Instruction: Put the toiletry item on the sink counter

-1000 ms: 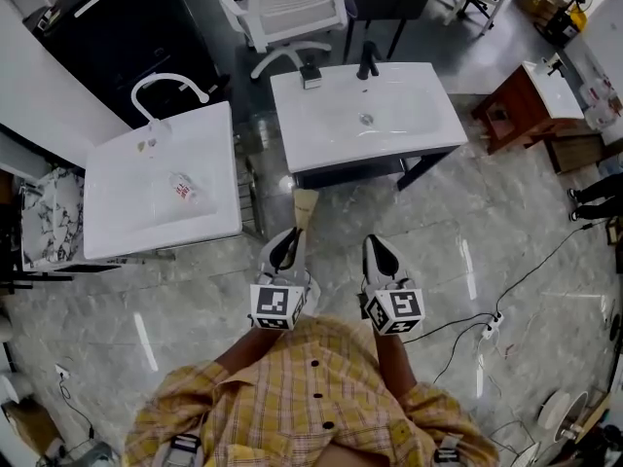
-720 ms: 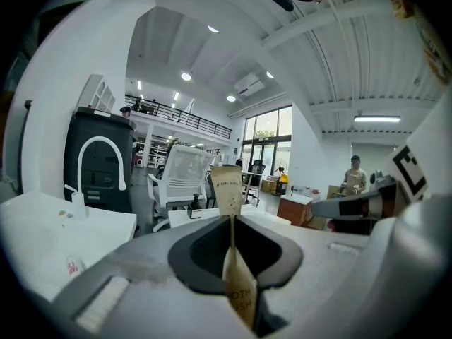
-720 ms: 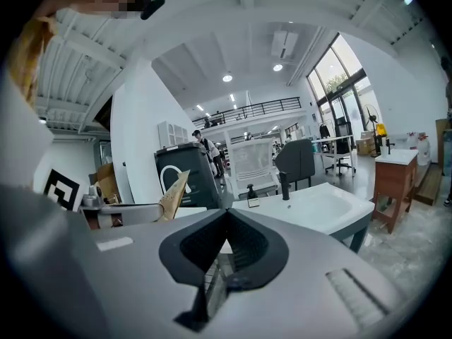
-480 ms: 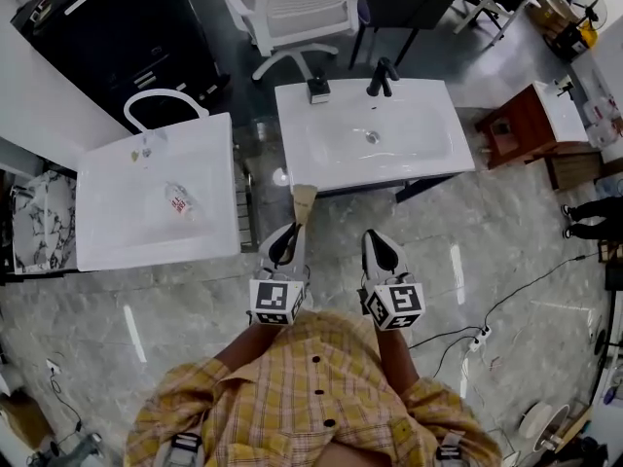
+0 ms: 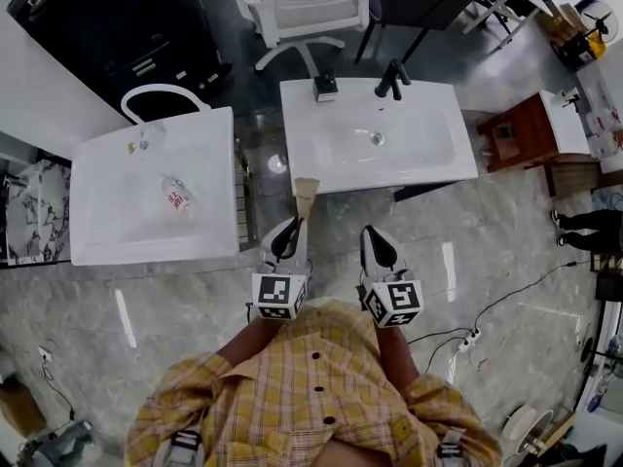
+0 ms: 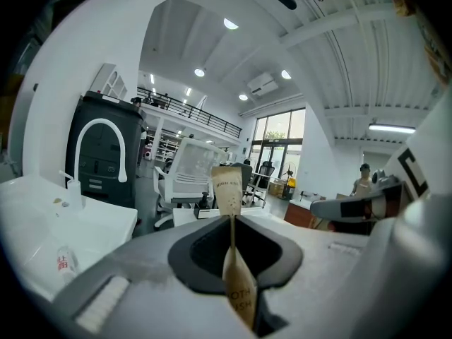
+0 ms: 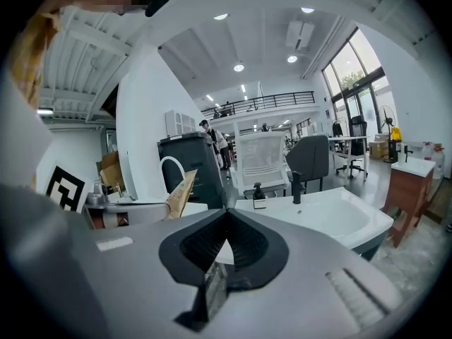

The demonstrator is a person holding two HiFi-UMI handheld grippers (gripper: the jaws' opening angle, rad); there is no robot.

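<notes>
My left hand-held gripper [image 5: 289,230] clamps one tan sachet [image 5: 306,197], my right hand-held gripper [image 5: 376,244] is closed and empty; beyond the sachet are two sinks [image 5: 428,154], and the left sink [image 5: 102,236] holds one bottle [image 5: 177,194] that the right gripper view misses.

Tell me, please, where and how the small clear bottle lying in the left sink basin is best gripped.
Take the small bottle across the middle of its body, probably, coming straight down from above. It lies on its side, slanted, in the left sink, so the jaws should span its narrow width.
</notes>
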